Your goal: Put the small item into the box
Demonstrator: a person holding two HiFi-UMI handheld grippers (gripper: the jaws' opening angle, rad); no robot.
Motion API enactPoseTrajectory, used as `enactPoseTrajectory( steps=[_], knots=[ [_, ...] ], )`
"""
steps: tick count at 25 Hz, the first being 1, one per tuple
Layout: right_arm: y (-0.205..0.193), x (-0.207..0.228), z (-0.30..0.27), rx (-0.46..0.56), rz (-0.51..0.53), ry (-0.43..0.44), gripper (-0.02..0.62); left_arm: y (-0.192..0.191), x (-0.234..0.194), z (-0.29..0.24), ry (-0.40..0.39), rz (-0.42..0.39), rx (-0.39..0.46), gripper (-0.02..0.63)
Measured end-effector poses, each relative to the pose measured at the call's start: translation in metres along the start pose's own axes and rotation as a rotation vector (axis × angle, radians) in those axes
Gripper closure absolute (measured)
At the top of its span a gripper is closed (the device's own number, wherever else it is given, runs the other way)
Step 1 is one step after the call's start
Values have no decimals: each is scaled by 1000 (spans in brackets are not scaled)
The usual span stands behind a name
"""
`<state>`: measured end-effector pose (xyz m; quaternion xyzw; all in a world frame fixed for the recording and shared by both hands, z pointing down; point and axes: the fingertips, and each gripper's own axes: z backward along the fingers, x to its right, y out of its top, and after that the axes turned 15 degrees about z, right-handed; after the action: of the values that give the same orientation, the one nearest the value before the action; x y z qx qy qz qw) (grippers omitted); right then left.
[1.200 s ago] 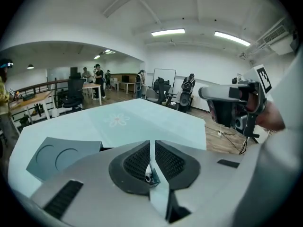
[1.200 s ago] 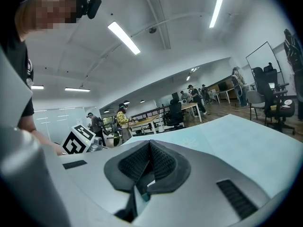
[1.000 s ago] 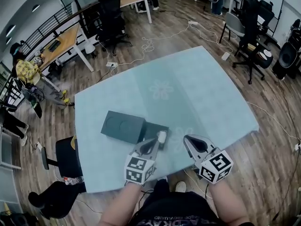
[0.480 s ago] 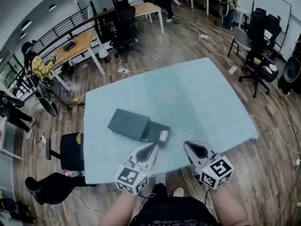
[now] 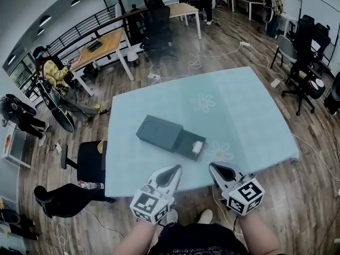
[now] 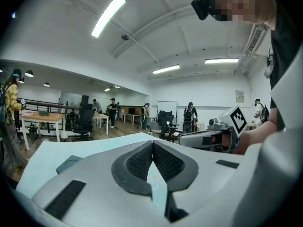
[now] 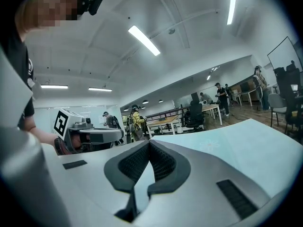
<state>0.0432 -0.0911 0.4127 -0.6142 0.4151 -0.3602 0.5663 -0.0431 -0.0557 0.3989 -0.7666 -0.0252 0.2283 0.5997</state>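
A dark flat box [image 5: 159, 133] lies on the pale teal table [image 5: 239, 116], with its open tray [image 5: 186, 142] pulled out to the right. The small white item [image 5: 197, 147] rests inside that tray. My left gripper [image 5: 176, 169] hangs at the table's near edge, short of the tray, shut with nothing between its pads [image 6: 142, 160]. My right gripper [image 5: 213, 168] is beside it to the right, also shut and empty, its pads [image 7: 163, 162] meeting at the tip. In the left gripper view the box [image 6: 70, 163] shows low on the left, and the right gripper [image 6: 208, 138] at the right.
A black stool [image 5: 87, 163] stands against the table's left side. Office chairs [image 5: 300, 68], wooden desks [image 5: 106, 44] and cables on the wood floor surround the table. People sit and stand at the far left and back of the room.
Both grippers have drawn back from the box toward the table's near edge and risen. The left gripper's tip was at the white item; now the item lies alone in the tray.
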Motion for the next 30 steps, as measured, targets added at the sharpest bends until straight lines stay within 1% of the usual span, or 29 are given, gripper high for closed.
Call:
enactPoseTrajectory(
  steps=[4, 11, 16, 20, 25, 30],
  knots=[
    [-8, -12, -11, -13, -15, 5, 577, -8, -10, 16, 1, 10, -11, 572],
    [-22, -41, -37, -57, -32, -21, 577, -20, -35, 40, -37, 29, -25, 572],
    [-21, -61, -53, -74, -26, -54, 577, -23, -54, 54, -80, 39, -42, 572],
    [-20, -74, -60, -91, -21, -97, 577, -24, -64, 62, -122, 48, -47, 572],
    [-18, -84, -62, -99, -20, -151, 577, -25, -68, 67, -185, 52, -61, 572],
    [-25, -100, -61, -116, -27, -198, 577, -32, -70, 76, -239, 48, -74, 572]
  ],
)
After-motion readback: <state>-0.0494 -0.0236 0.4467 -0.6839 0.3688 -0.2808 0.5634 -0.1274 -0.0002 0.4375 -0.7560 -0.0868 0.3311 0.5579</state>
